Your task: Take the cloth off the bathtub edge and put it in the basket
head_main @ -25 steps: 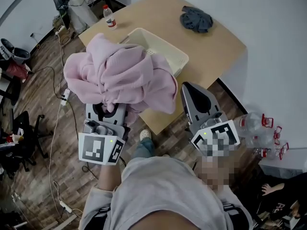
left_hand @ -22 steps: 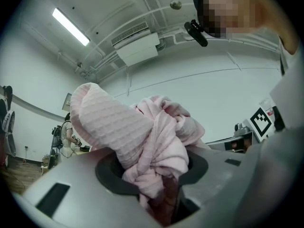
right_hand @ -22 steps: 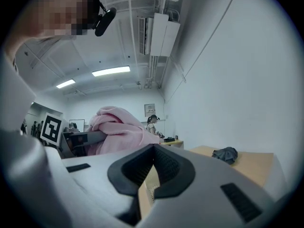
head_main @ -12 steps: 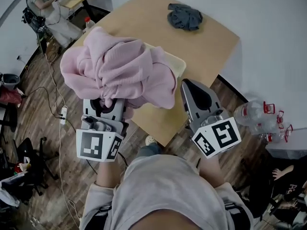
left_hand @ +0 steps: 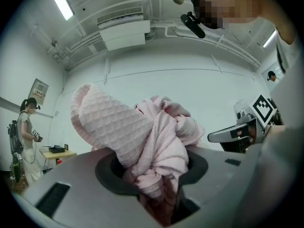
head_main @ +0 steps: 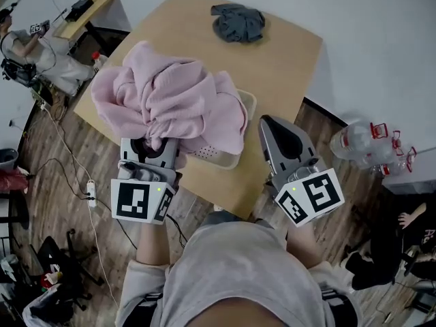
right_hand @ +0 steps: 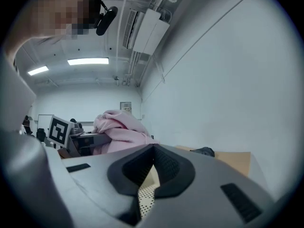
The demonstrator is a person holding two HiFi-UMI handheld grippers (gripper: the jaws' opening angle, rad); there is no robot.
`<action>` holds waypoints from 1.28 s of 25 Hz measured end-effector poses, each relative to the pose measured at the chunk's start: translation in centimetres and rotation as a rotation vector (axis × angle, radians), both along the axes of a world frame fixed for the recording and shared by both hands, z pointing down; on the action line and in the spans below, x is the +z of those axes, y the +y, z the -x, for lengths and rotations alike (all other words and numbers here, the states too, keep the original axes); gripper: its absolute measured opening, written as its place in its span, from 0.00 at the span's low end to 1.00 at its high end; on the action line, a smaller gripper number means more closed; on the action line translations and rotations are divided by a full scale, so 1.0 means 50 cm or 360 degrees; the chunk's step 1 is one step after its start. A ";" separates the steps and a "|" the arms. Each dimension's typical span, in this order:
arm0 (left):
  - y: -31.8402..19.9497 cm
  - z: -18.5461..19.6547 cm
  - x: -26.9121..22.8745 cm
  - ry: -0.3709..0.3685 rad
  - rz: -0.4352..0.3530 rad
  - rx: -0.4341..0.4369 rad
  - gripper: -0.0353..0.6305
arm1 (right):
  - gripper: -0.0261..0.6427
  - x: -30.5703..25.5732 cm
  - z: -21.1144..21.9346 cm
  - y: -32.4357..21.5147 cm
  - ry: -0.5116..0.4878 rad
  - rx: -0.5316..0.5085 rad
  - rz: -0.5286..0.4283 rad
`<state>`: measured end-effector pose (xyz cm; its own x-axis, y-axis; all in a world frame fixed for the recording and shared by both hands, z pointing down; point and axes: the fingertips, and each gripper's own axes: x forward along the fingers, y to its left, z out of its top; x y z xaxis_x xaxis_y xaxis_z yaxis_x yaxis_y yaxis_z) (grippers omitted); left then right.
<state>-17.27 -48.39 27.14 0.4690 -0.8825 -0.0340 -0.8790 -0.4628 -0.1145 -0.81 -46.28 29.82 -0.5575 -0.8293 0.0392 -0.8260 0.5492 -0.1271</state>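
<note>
Cloth (head_main: 170, 104): pink, waffle-textured, bunched in big wad, clamped in left gripper (head_main: 153, 147). Jaws partly apart, pressing on fold of fabric wedged between them. In head view wad sits over white perforated basket (head_main: 238, 157) and hides most of it; only near right corner and rim show. Contact between cloth and basket: cannot tell. Basket on wooden table (head_main: 279, 67). Right gripper (head_main: 271, 122) just right of basket, jaw tips together, nothing held. Grey garment (head_main: 237, 22) at far end of table, well apart.
</note>
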 end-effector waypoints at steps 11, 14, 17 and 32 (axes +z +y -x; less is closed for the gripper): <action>-0.100 -0.011 0.135 -0.0116 0.0258 0.0155 0.34 | 0.05 0.043 -0.018 -0.050 0.0032 0.0166 0.0091; -0.118 -0.014 0.177 -0.0157 0.0334 0.0177 0.34 | 0.05 0.053 -0.025 -0.060 0.0039 0.0198 0.0112; -0.132 -0.021 0.219 -0.0185 0.0413 0.0200 0.34 | 0.05 0.064 -0.034 -0.067 0.0046 0.0225 0.0138; -0.162 -0.055 0.406 -0.0364 0.0798 0.0314 0.34 | 0.05 0.115 -0.069 -0.070 0.0084 0.0339 0.0254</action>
